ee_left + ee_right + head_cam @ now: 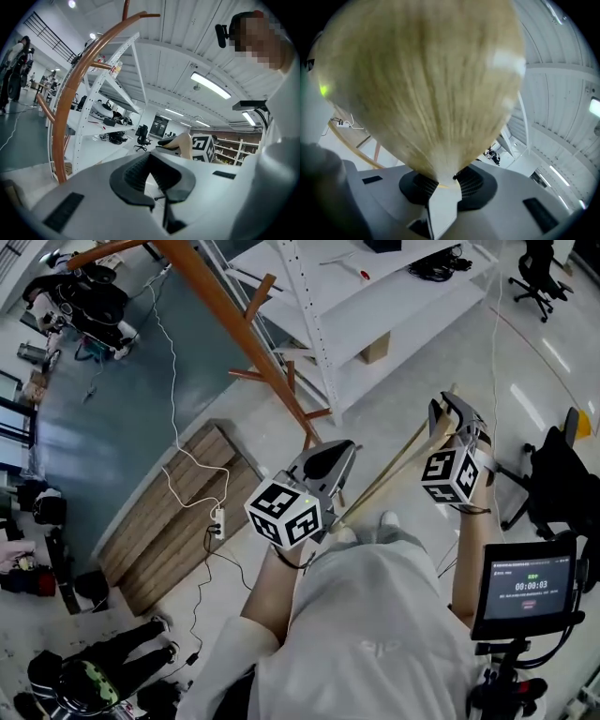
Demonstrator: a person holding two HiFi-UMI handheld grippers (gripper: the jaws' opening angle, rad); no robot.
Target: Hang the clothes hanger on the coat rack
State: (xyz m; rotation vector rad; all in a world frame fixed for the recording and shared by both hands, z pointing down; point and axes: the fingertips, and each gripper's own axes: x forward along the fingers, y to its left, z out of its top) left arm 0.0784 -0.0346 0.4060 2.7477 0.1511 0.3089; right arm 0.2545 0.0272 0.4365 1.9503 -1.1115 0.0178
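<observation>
The coat rack (239,320) is an orange-brown wooden pole with short pegs, slanting from the top left toward the middle of the head view; in the left gripper view the coat rack (63,117) bends up the left side. A pale wooden hanger (394,470) runs diagonally between both hands. My right gripper (448,409) is shut on its upper end, and the hanger (426,79) fills most of the right gripper view above the right gripper (445,176). My left gripper (342,451) sits just left of the hanger's lower end, below the rack's pegs. The left gripper (150,155) is shut with nothing in it.
White metal shelving (375,306) stands right behind the rack. A wooden board (178,512) and a power strip (217,521) with cables lie on the floor at left. A dark chair (562,474) and a screen on a stand (530,587) are at right.
</observation>
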